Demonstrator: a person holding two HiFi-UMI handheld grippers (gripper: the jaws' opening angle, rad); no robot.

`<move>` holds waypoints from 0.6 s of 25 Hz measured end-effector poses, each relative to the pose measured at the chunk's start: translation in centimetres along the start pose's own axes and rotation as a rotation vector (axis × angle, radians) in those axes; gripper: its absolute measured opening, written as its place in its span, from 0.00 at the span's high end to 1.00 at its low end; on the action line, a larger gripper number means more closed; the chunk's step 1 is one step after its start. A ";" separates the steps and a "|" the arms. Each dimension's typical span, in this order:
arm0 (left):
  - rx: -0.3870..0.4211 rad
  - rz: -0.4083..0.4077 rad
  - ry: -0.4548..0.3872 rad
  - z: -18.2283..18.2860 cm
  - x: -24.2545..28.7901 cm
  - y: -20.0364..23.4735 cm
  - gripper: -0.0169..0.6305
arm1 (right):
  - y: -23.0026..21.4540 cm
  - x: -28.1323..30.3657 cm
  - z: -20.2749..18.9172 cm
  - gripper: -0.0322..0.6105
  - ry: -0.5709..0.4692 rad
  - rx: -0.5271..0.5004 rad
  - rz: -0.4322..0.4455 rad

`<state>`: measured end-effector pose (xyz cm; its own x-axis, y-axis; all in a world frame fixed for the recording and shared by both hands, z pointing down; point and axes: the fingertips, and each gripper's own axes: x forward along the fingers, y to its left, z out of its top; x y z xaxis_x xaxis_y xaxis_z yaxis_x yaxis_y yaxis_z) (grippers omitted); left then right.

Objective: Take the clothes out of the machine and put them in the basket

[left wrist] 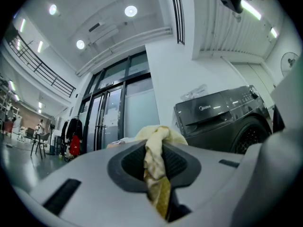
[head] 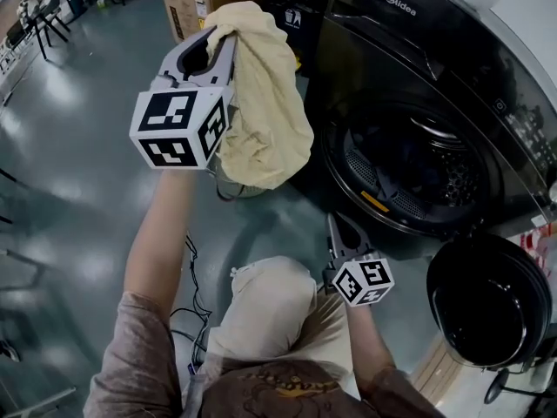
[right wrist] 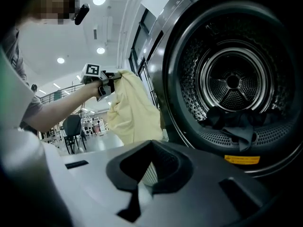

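My left gripper [head: 224, 37] is raised high at the left, shut on a pale yellow garment [head: 265, 103] that hangs down from its jaws. In the left gripper view the yellow cloth [left wrist: 155, 167] is pinched between the pads. The dark washing machine [head: 409, 24] stands at the right with its round door [head: 492, 303] swung open. Dark clothes [right wrist: 236, 122] lie at the bottom of the drum [right wrist: 233, 82]. My right gripper [head: 339, 229] sits low in front of the drum opening, jaws together with nothing in them. The right gripper view shows the yellow garment [right wrist: 132, 112] hanging left of the machine.
A cardboard box [head: 204, 3] stands on the grey floor behind the garment. Thin cables [head: 187, 290] trail on the floor by the person's left arm. Chairs [right wrist: 71, 129] stand far off in the hall. The open door juts out at lower right.
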<state>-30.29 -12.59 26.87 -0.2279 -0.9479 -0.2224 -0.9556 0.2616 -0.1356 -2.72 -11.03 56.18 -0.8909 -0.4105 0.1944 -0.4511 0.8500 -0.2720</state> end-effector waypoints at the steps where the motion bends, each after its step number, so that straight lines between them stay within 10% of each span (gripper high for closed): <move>1: 0.003 0.003 -0.006 0.3 0.3 0.2 0.88 | -0.1 0.2 0.0 0.95 0.001 0.001 0.000; 8: 0.024 0.024 -0.005 -0.2 1.6 1.1 0.88 | -0.9 1.1 0.0 0.95 0.005 0.018 0.001; 15: 0.040 0.047 0.134 -8.5 1.7 0.9 0.88 | -1.7 1.2 -0.6 0.95 0.019 0.027 -0.008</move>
<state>-33.12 -15.54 34.53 -0.2975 -0.9496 -0.0988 -0.9358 0.3105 -0.1667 -3.04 -12.77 57.46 -0.8864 -0.4103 0.2145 -0.4593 0.8376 -0.2957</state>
